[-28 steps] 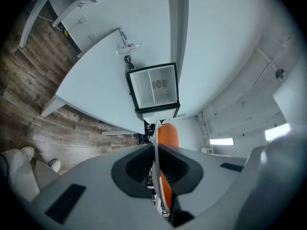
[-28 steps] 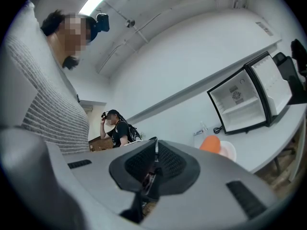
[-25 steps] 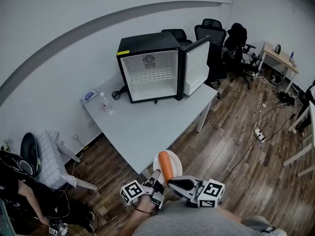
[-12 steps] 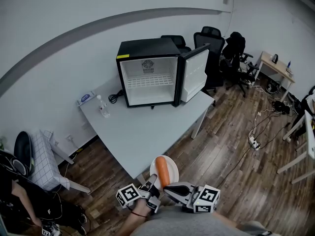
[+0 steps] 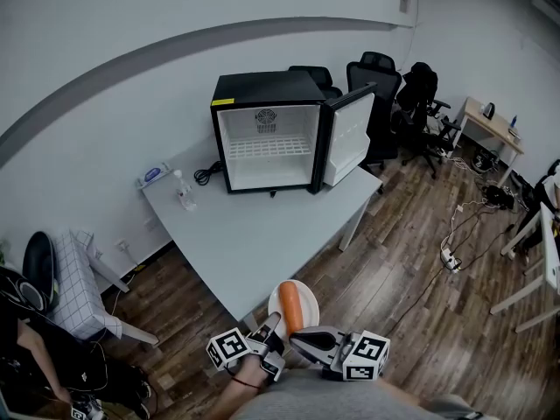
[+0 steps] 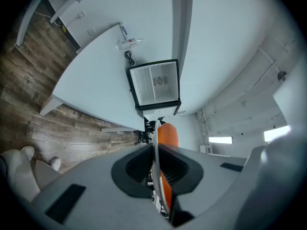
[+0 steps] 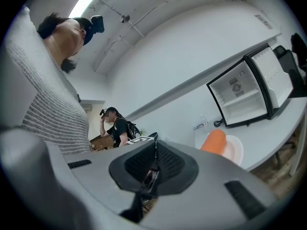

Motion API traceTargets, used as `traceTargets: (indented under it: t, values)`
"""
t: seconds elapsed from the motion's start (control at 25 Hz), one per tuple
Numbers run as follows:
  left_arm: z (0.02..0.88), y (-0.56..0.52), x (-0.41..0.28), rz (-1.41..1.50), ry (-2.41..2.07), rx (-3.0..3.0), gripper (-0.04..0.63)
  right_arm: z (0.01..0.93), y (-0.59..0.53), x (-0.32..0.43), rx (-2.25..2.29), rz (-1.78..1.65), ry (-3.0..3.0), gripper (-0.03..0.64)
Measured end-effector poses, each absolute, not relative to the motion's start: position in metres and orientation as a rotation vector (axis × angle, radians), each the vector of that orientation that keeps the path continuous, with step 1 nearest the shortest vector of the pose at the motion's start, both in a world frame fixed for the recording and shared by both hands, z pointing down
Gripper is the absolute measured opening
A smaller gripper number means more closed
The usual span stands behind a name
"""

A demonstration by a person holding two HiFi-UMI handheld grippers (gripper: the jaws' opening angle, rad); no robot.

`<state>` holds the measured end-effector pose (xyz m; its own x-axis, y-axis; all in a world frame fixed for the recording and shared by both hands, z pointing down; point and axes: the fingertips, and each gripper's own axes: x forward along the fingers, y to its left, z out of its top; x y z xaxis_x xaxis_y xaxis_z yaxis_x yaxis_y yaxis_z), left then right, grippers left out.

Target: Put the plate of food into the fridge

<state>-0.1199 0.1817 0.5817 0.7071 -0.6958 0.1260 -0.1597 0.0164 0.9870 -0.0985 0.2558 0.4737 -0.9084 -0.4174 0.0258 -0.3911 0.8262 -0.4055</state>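
Head view: the left gripper (image 5: 273, 324) is clamped on the near rim of the plate (image 5: 310, 299). The plate carries an orange piece of food (image 5: 290, 306) and hangs at the near corner of the table (image 5: 254, 234). The right gripper (image 5: 297, 338), its jaws pressed together on nothing, sits just beside it on the right. A broad stretch of tabletop separates the plate from the fridge (image 5: 262, 90) at the far edge. Its door (image 5: 350, 134) is swung wide to the right, and a bottle (image 5: 182, 195) stands to its left.
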Motion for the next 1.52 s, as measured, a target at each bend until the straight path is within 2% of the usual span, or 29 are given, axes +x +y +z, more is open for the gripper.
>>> traceTargets:
  t: [0.72,1.52]
  values:
    - [0.597,0.143,-0.120,-0.503,-0.736,1.477,0.031,0.483,0.213,-0.095,-0.646,-0.602,2.972,0.015]
    - [0.580,-0.047,-0.069,-0.608,-0.847,1.423,0.031,0.449,0.022,-0.033,-0.411,-0.601,2.979,0.015]
